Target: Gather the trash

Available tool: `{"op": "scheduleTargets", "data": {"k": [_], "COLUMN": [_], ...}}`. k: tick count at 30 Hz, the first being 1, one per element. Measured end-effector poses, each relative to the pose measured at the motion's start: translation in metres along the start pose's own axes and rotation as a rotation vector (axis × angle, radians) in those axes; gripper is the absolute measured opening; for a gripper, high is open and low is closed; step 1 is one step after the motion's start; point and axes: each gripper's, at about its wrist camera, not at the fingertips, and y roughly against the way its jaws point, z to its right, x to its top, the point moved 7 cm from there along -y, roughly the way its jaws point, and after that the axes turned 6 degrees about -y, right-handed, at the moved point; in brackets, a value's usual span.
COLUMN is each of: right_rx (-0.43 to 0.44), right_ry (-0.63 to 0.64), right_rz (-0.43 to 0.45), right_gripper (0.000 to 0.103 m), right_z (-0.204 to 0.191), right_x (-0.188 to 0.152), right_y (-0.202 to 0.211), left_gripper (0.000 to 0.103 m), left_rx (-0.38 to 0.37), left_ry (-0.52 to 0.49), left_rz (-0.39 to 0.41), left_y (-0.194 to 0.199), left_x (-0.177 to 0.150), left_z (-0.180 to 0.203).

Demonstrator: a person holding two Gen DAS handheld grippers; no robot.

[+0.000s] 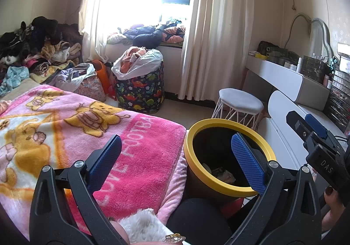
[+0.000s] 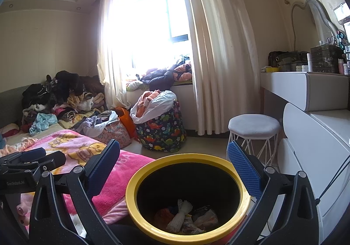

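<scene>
A black bin with a yellow rim (image 2: 131, 181) stands beside the bed, close below both grippers. Trash (image 2: 186, 216) lies at its bottom: a white foam net, wrappers and crumpled paper. The bin's rim also shows in the left wrist view (image 1: 227, 123), with some trash (image 1: 223, 175) inside. My left gripper (image 1: 176, 157) is open and empty, over the edge of the pink blanket and the bin's left rim. My right gripper (image 2: 174, 155) is open and empty, just above the bin's mouth. The right gripper also shows at the right of the left wrist view (image 1: 310, 129).
A bed with a pink bear blanket (image 1: 65, 126) lies to the left, with piled clothes (image 1: 37, 48) at its far end. A dinosaur-print laundry bag (image 2: 161, 129), a white stool (image 2: 253, 126) and a white dressing table (image 2: 306, 91) stand ahead and to the right. Curtains (image 2: 218, 59) hang at the window.
</scene>
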Motion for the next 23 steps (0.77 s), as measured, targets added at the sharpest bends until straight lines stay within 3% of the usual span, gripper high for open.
{"op": "scheduleTargets", "data": {"k": [10,15,17,20,23], "right_rx": [0.049,0.258,0.378,0.615,0.827], "right_ry": [0.012,0.050,0.109,0.196,0.257], "right_rz": [0.013,-0.079,-0.139,-0.292,-0.555], "right_gripper": [0.097,0.097,0.097,0.097,0.097], "right_z": [-0.010,-0.076,-0.121,-0.206,-0.306], "right_x": [0.013,0.018,0.012,-0.015,-0.074], "right_y": [0.000,-0.018,-0.028,-0.041,-0.054], "left_gripper": [0.092,0.092,0.092,0.092,0.092], "left_rx": [0.030,0.127,0.220,0.463,0.742], "left_ry": [0.031,0.174,0.235,0.319,0.424], "left_rz": [-0.018,-0.049,-0.065,-0.120,-0.217], "left_y": [0.001,0.016,0.030,0.066,0.117], "left_x": [-0.003,-0.012,-0.023,-0.056,-0.109], "left_z": [-0.013,-0.085,-0.130,-0.218,-0.310]}}
